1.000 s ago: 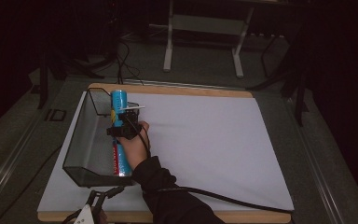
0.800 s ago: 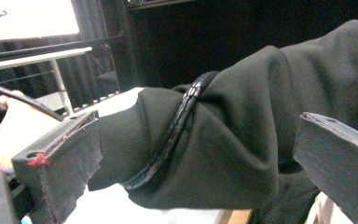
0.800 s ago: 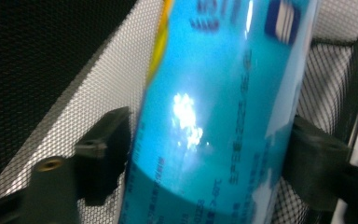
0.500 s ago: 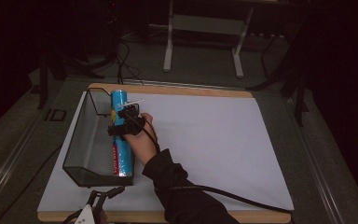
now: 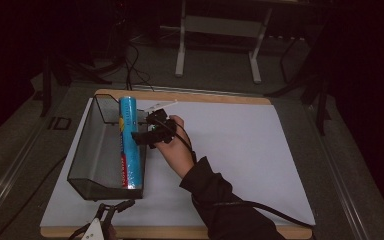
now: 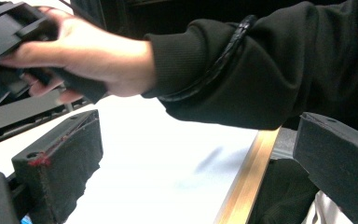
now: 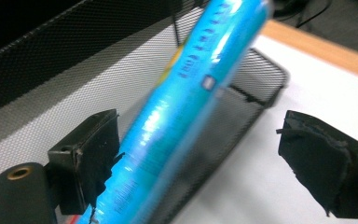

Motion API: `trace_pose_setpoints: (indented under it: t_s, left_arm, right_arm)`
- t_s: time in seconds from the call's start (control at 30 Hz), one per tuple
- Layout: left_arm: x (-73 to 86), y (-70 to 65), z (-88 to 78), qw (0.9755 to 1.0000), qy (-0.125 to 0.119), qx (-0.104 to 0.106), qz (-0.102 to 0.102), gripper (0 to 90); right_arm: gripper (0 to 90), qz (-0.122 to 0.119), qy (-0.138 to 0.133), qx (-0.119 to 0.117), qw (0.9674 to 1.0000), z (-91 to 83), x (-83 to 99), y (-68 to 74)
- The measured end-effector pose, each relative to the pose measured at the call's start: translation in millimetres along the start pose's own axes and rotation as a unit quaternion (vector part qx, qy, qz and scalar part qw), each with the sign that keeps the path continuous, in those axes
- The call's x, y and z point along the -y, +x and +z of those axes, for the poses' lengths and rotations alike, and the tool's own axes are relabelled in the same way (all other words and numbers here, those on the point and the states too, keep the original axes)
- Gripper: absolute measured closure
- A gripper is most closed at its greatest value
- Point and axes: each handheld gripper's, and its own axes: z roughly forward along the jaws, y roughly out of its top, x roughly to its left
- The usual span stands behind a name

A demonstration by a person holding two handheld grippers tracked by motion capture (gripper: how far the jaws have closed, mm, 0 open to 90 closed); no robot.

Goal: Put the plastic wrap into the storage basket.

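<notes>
Lying lengthwise in black mesh tray (image 5: 87, 155): tall blue cylindrical can (image 5: 131, 145); right tool (image 7: 200, 154) nearest, jaws apart, can beside left jaw; left tool (image 6: 191, 172) jaws apart, empty.

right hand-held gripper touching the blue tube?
Cannot tell. In the right gripper view the open right hand-held gripper has one jaw beside the blue tube, but blur hides any gap.

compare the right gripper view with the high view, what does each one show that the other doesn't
Right gripper view alone: the small print on the blue tube, the basket's mesh weave up close, and its own jaws standing wide apart around the tube. High view alone: the whole white table, the person's right hand holding the right gripper, the left gripper at the near edge, and metal stands behind. Both: the blue tube leaning in the black mesh basket.
</notes>
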Motion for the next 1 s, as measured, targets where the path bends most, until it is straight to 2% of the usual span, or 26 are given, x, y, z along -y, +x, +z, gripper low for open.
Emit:
trace_pose_setpoints:
  t_s: [0.1,0.2,0.27,0.43,0.53,0.77,0.9,1.0]
  left_arm:
    - [0.1,-0.2,0.6,1.0000,0.001,0.000,0.000,2.3]
    - [0.4,-0.3,0.8,1.0000,0.002,0.001,0.000,2.3]
    - [0.5,-0.4,0.9,1.0000,0.003,0.000,-0.001,2.3]
    - [0.6,-0.5,1.4,1.0000,0.005,-0.001,-0.001,2.3]
    - [0.6,-0.5,1.9,1.0000,0.007,-0.002,-0.001,2.3]
    - [0.6,-0.8,2.3,1.0000,0.009,-0.004,0.001,2.3]
    - [0.7,-1.0,2.2,1.0000,0.009,-0.004,0.000,2.3]
    - [0.6,-1.1,2.6,1.0000,0.009,-0.003,0.000,2.3]
  right_arm:
    - [12.2,-0.006,-0.004,0.006,1.0000,-8.6,2.1,-3.6]
    - [12.6,0.007,-0.018,-0.004,0.9998,-27.1,10.2,-13.9]
    - [13.0,0.001,-0.024,0.003,0.9997,-36.3,15.2,-18.7]
    - [13.2,0.005,-0.033,0.001,0.9994,-57.4,29.4,-30.1]
    - [13.2,-0.004,-0.033,0.005,0.9994,-66.2,37.2,-33.0]
    - [13.2,0.003,-0.042,0.001,0.9991,-87.2,61.1,-44.0]
    - [13.3,-0.003,-0.044,0.011,0.9990,-98.8,76.8,-51.3]
    - [13.3,0.006,-0.049,0.012,0.9987,-107.1,85.8,-58.6]
